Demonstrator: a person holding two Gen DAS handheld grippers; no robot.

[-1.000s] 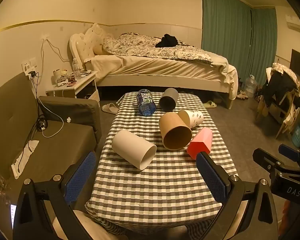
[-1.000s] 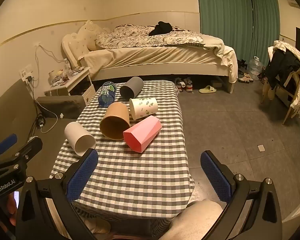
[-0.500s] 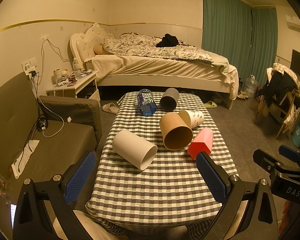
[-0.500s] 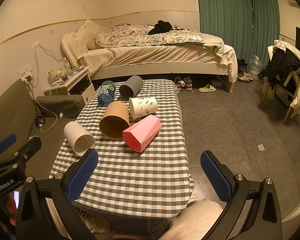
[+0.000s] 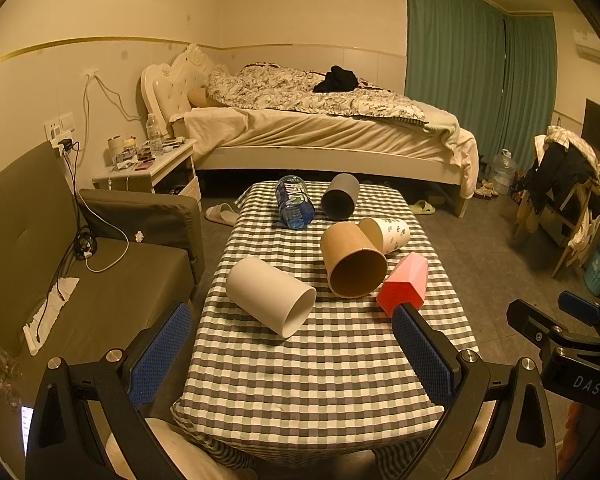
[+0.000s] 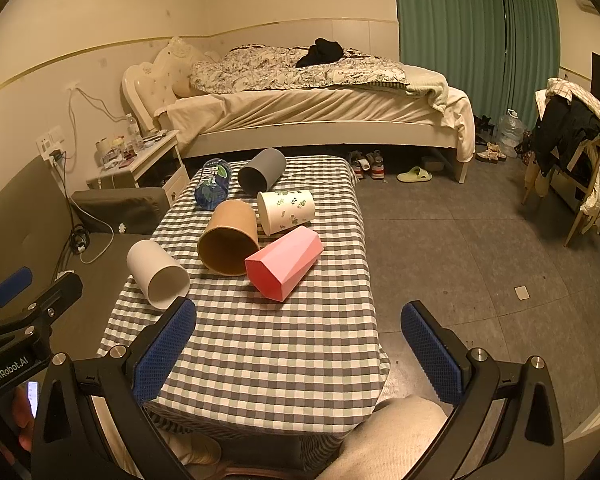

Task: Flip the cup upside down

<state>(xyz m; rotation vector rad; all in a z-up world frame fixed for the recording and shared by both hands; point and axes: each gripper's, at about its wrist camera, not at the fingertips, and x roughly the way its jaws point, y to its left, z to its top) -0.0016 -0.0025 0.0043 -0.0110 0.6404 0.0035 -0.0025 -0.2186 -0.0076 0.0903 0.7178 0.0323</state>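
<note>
While both tongs hang over the near end of the desk [image 5: 323, 380], the left tongs [image 5: 296, 354] have their blue pads spread wide apart and grip nothing, and the right tongs [image 6: 300, 350] are spread just as wide and also grip nothing. 5 cups and 1 bottle lie on their sides on the checked cloth, all farther up the desk than either pair of tongs and touching neither. The white cup [image 5: 270, 297] lies nearest the left tongs, ahead of them and between their 2 pads in the left view, its open mouth turned toward the camera and to the right. In the right view the same white cup [image 6: 157, 273] sits at the desk's left edge, just above the left pad of the right tongs. The brown cup [image 5: 352, 265] lies to the right of it, mouth toward the camera, with the pink cup [image 5: 404, 283] close by its right side; whether they touch cannot be told, and the pink cup's near end shows just above the right pad of the left tongs. The leaf-print cup [image 5: 385, 234] rests behind the brown one. At the far end lie the grey cup [image 5: 340, 201] and the blue bottle [image 5: 294, 201], side by side. A bed [image 5: 319, 128] stands beyond the desk.
</note>
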